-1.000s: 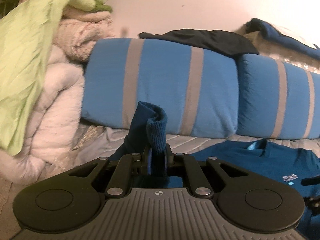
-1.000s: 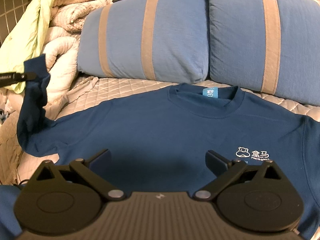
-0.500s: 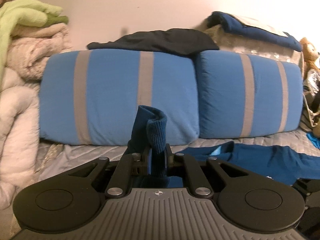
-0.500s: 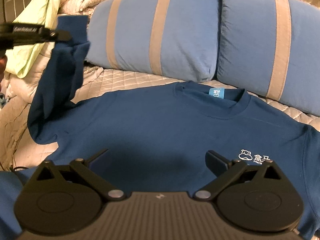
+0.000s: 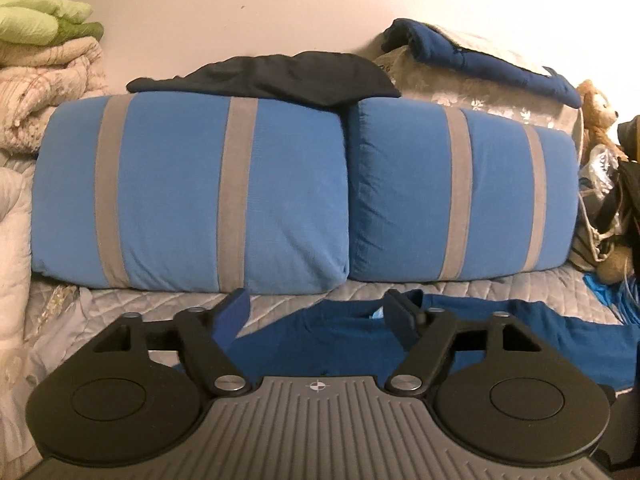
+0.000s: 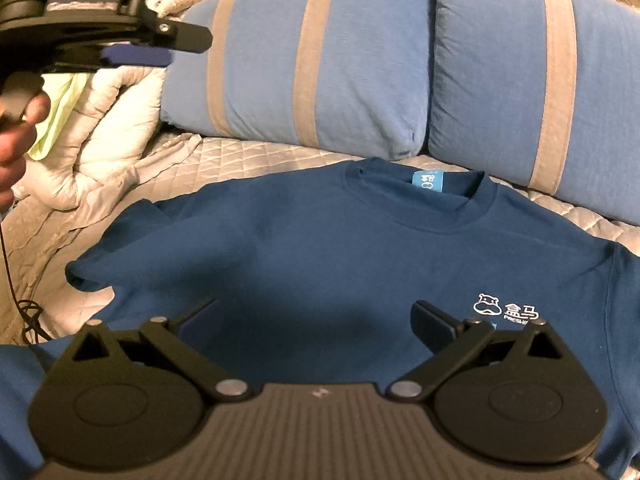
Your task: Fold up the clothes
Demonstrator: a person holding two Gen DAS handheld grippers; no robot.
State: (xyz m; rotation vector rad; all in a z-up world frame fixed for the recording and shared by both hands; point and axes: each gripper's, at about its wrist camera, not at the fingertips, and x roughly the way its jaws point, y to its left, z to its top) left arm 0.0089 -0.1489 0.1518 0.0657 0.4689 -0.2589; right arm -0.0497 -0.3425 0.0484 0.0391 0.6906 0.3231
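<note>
lying below hand-held gripper (image 6: pixel 316 320): sweatshirt (image 6: pixel 320 248)

1. Warm, dim indoor light gives both views a yellowish cast.
2. A soft shadow lies on the sweatshirt (image 6: pixel 320 264) just ahead of the right gripper (image 6: pixel 316 320).
3. Fisheye distortion bends the pillows (image 5: pixel 192 196) near the edges.
4. Corners darken; details look slightly soft and grainy.

two pillows (image 5: pixel 192 188), one sweatshirt (image 6: pixel 320 264), two claws (image 5: pixel 320 316)

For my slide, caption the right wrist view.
Open right hand-held gripper hovers over a blue sweatshirt lying flat on the bed, before two striped pillows.
</note>
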